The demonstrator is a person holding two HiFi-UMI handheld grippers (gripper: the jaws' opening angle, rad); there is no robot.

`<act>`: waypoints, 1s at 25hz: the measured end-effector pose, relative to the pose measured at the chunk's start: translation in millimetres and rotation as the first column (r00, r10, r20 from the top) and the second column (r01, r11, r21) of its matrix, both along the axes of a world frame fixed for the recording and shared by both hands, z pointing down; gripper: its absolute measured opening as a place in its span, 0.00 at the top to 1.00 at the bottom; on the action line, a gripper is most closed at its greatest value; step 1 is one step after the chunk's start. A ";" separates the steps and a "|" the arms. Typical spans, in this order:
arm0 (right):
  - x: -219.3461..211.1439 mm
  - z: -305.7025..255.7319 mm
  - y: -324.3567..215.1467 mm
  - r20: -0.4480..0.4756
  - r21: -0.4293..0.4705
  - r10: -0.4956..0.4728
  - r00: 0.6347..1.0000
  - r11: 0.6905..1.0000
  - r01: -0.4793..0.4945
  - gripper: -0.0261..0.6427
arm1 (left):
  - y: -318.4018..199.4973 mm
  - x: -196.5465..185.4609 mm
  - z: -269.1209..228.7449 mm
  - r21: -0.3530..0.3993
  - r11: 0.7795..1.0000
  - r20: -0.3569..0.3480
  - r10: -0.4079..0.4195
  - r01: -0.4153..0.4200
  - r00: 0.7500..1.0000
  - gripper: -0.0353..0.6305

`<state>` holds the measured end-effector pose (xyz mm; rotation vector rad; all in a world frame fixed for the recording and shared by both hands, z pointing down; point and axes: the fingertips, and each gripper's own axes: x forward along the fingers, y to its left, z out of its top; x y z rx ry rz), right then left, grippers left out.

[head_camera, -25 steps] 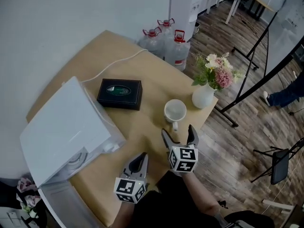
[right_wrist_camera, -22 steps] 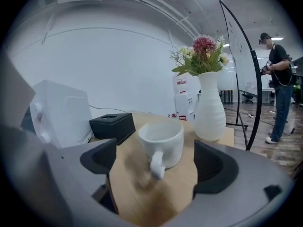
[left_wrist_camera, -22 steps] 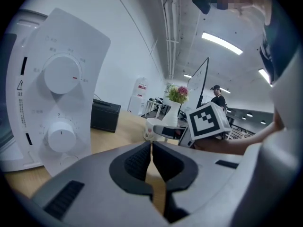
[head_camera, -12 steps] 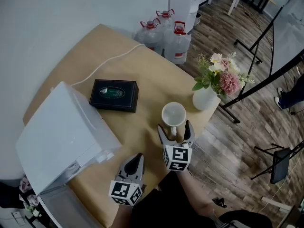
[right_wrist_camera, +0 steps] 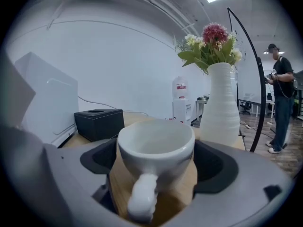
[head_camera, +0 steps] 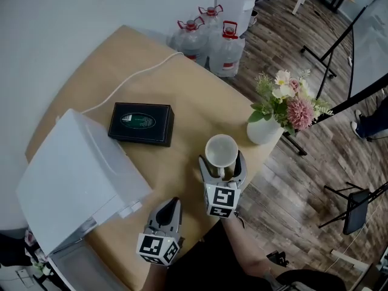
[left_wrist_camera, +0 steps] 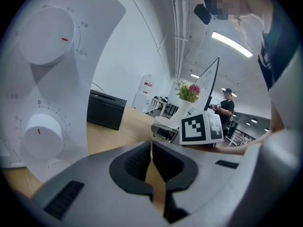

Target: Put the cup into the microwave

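**Right claw set around a white cup at the table's edge**

Seen from above, a light wooden table (head_camera: 194,96) holds a white microwave (head_camera: 79,174) at its left end. A flat black box (head_camera: 140,123) lies just beside the microwave. A white vase (head_camera: 264,129) of pink and cream flowers (head_camera: 288,102) stands at the right edge of the table.

The white cup (head_camera: 221,152) stands upright on the table near the front edge, between the box and the vase and well apart from the microwave. The right gripper (head_camera: 222,160) reaches in from below with its jaws apart, one on each side of the cup. In the right gripper view the cup fills the gap between the jaws, its handle pointing back toward the camera. The pads look very close to the cup's sides, but whether they touch it cannot be told.

The left gripper (head_camera: 171,206) is over the table in front of the microwave, with its jaws closed together and nothing between them. Its own view shows two round white dials on the microwave's front, close by on the left.

A white cable (head_camera: 139,74) runs across the far side of the table. Large water bottles (head_camera: 209,38) stand on the wooden floor beyond it.
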<state>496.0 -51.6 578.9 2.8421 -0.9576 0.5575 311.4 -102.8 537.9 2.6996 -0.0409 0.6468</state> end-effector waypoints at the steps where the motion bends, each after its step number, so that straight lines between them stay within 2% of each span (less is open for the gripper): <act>1: 1.6 0.6 -0.7 0.000 0.005 0.006 1.000 1.000 -0.006 0.28 | -0.8 0.8 0.7 -0.001 1.000 0.001 -0.002 0.002 1.000 0.93; 8: 11.1 4.8 -4.9 -0.018 -0.002 0.025 1.000 1.000 -0.026 0.29 | -4.9 4.2 4.3 -0.014 1.000 0.006 -0.015 0.015 1.000 0.93; 25: 17.1 5.5 -10.7 -0.025 0.006 -0.006 1.000 1.000 0.006 0.29 | -12.4 10.2 8.7 -0.013 0.999 0.016 -0.046 0.046 0.999 0.93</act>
